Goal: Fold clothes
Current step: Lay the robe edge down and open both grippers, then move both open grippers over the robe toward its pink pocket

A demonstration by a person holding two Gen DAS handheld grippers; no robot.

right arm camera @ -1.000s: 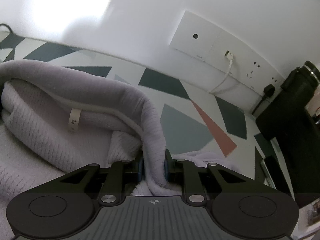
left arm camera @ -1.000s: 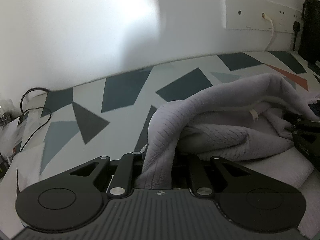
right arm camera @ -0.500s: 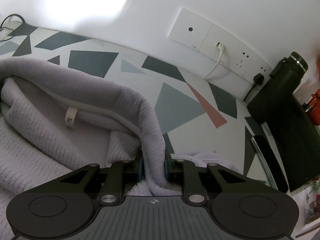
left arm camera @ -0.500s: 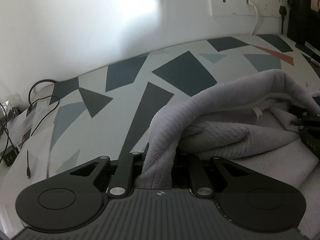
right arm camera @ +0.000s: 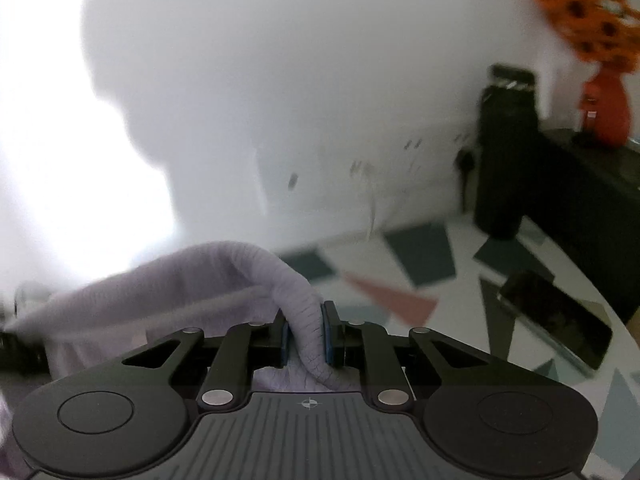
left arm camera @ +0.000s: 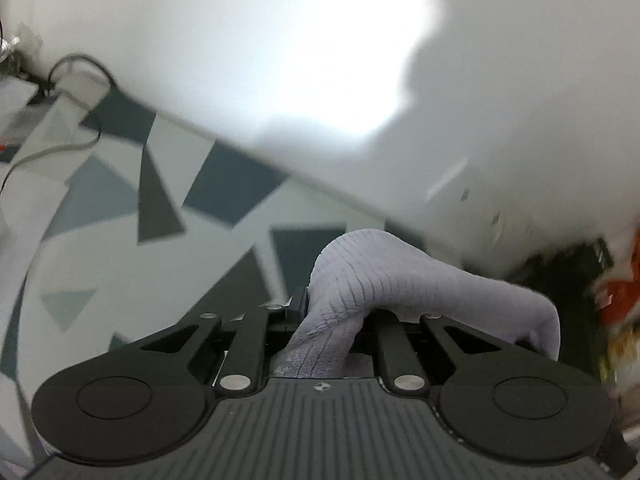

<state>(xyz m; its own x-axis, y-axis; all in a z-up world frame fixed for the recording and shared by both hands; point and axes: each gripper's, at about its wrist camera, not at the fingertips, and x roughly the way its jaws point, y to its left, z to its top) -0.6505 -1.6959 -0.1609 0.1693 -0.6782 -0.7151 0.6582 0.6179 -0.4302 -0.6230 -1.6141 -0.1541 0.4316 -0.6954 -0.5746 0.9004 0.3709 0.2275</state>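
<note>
Surface: we work over a table (left arm camera: pixel 100 216) covered in grey, dark and white triangles, set against a white wall (left arm camera: pixel 280 40); both views are blurred.

Garment: we handle one lilac knit garment (left arm camera: pixel 384 280). It hangs between the two tongs, with a taut edge running from one grip to the other, and we cannot see its lower part.

Left gripper (left arm camera: pixel 328 312): its jaws are clamped on a bunched fold of the garment, with cloth filling the gap and spilling toward the camera.

Right gripper (right arm camera: pixel 306 338): its jaws are closing, and the blue pads (right arm camera: pixel 329 336) press a rope-like fold of the garment (right arm camera: pixel 168 280) from both sides.

Surroundings: in the right view we see a phone (right arm camera: pixel 556 316) flat on the table, a black flask (right arm camera: pixel 506 152) by the wall sockets, and an orange vase (right arm camera: pixel 606 108) on a dark box. A cable (left arm camera: pixel 76 80) trails at the far left in the left view.

Step in hand: we judge this to be the lift, with the garment raised by two points of one edge so that it hangs straight.

Next move: we judge that both grips must hold while the garment is spread flat or doubled onto the table, keeping the held edge level and clear of the phone.

Risk: we note that a bunched fold may slip from either grip.
</note>
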